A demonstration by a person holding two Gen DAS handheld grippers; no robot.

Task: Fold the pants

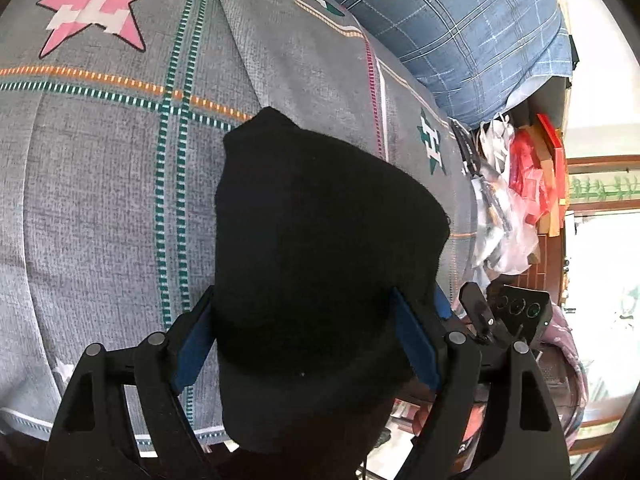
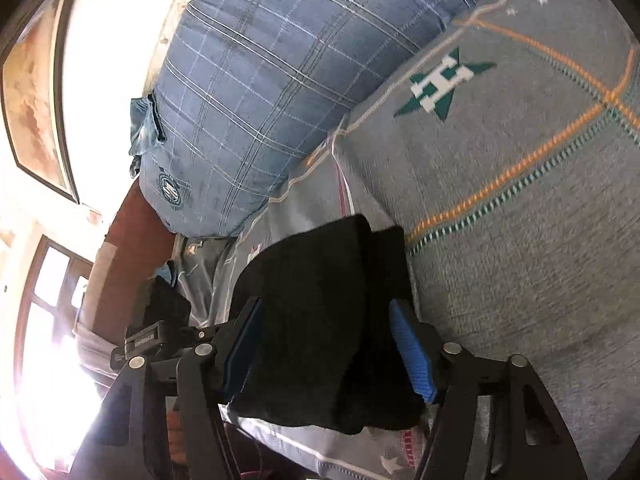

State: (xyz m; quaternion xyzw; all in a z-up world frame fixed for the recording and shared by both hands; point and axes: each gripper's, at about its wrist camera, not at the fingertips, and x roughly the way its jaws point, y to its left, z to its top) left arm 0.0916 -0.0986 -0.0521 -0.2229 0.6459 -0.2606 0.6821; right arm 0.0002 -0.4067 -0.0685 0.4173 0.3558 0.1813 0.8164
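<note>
The black pants (image 1: 320, 248) lie folded into a compact bundle on the grey patterned bedspread (image 1: 100, 200), at the bed's edge. My left gripper (image 1: 304, 320) is open, its blue pads (image 1: 192, 344) standing on either side of the bundle. In the right wrist view the pants (image 2: 320, 320) show as a stack of folded layers. My right gripper (image 2: 328, 332) is open too, with its blue pads (image 2: 412, 352) on either side of the stack. Whether the pads touch the cloth I cannot tell.
A blue plaid pillow (image 1: 460, 32) lies at the head of the bed; it also shows in the right wrist view (image 2: 256, 92). Plastic bags and red items (image 1: 520, 184) are piled beside the bed. Bright windows (image 2: 52, 300) lie beyond the bed edge.
</note>
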